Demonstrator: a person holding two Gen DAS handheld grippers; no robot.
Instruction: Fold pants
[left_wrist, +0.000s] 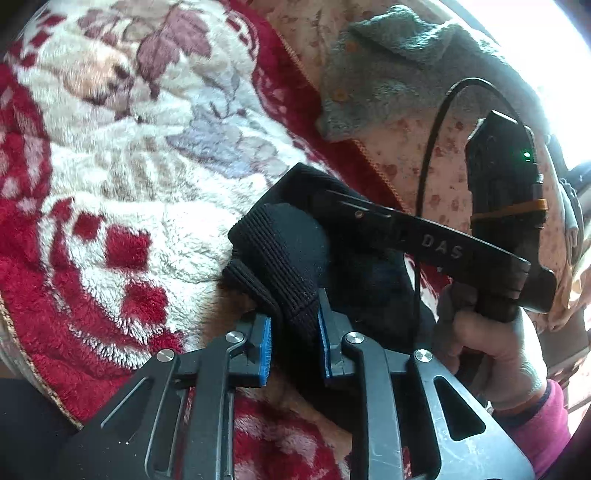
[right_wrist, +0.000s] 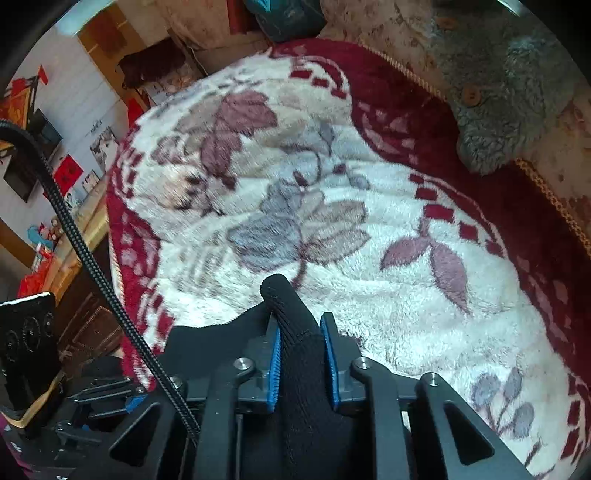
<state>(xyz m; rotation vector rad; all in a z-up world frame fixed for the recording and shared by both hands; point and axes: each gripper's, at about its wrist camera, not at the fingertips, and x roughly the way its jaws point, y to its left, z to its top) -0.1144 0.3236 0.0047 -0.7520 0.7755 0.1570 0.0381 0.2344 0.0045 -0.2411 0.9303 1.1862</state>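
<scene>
Left wrist view: the left tool (left_wrist: 294, 334) clamps a ribbed black band of the pants (left_wrist: 284, 254) between its blue pads, above the floral blanket (left_wrist: 122, 155). The right tool (left_wrist: 491, 236) stands just right; its fingers are hidden behind the fabric.

Right wrist view: the right tool (right_wrist: 301, 354) grips a bunched fold of pants (right_wrist: 291, 332). The garment's lower part is cut off. A grey towel (right_wrist: 506, 110) lies far right.

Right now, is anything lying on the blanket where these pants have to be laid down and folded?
Nothing visible. Both grippers hold the black pants above the open blanket; the grey garment lies off its far edge.
</scene>
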